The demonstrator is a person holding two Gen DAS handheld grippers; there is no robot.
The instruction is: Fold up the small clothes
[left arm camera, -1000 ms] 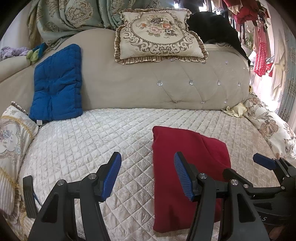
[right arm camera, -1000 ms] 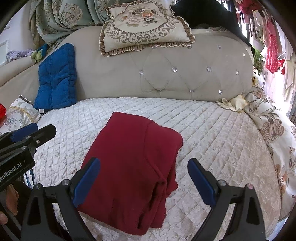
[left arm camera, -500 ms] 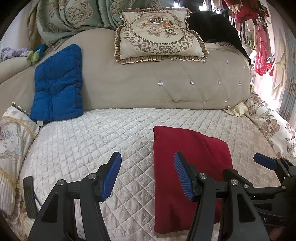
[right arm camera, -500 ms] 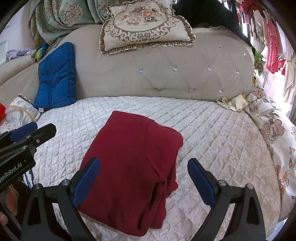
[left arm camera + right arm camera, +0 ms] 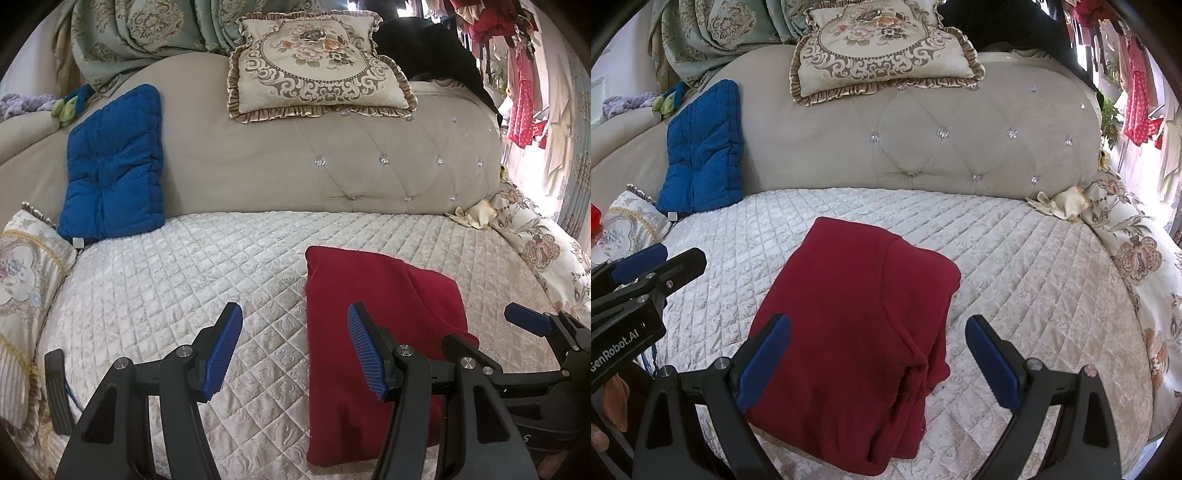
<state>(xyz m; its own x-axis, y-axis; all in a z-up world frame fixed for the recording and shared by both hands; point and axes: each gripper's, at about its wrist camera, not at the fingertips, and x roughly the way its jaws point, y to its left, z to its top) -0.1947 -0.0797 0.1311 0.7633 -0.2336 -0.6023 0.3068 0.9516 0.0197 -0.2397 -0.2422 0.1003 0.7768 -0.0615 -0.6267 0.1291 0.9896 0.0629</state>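
Between the spread jaws of the right gripper (image 5: 878,361) lies a folded red garment (image 5: 857,325), flat on the quilted bed (image 5: 1015,266) toward its near edge; the jaws stand wide apart and grip nothing, their blue pads to either side of the cloth. Whether the pads touch the fabric or hang just above it cannot be told from this angle. The garment's near right corner shows stacked layers, but what kind of clothing it is stays unclear, since the fold hides its shape.

From the left wrist view, the left gripper (image 5: 295,347) also has its jaws apart and empty, over bare quilt just left of the garment (image 5: 369,302). Its right finger covers part of the garment's near half, and the right gripper's black body (image 5: 546,354) hides the cloth's near right corner.

At the bed's far edge rises a tufted beige headboard (image 5: 923,147) with a blue cushion (image 5: 701,147) leaning on its left part and a floral pillow (image 5: 882,44) on top. A pale crumpled cloth (image 5: 1060,203) sits at the far right corner, too small to identify. A patterned pillow (image 5: 22,280) is cut off at the left edge.
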